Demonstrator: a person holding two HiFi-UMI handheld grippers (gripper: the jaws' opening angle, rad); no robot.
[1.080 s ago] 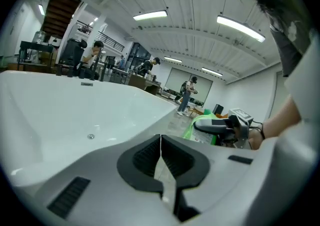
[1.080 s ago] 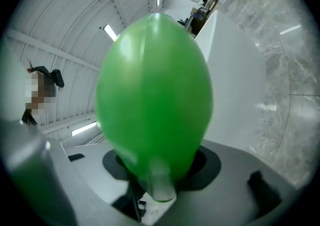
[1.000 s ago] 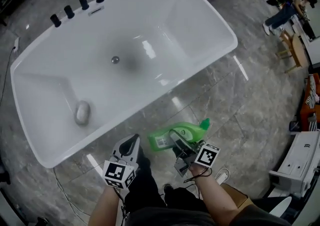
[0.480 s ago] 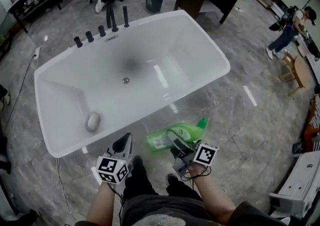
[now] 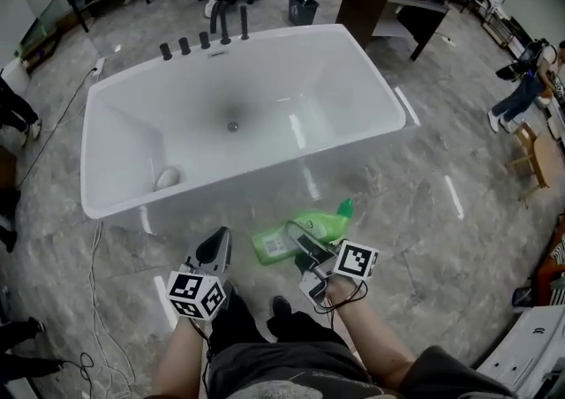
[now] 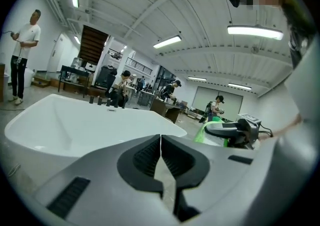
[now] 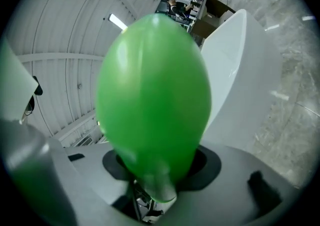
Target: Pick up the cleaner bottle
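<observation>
Holding the green cleaner bottle (image 5: 328,224) in my right gripper (image 5: 303,245), I have its jaws clamped around the bottle's body. It lies on its side with its cap (image 5: 346,206) pointing away from me, above the grey floor (image 5: 441,238) and just in front of the white bathtub (image 5: 265,178). My left gripper (image 5: 216,245) hangs beside it, jaws pressed together on nothing, apart from the bottle.

left gripper (image 6: 160,143): jaws together, nothing between | bathtub (image 6: 70,120): ahead-left | green cleaner bottle (image 6: 205,133): right
</observation>
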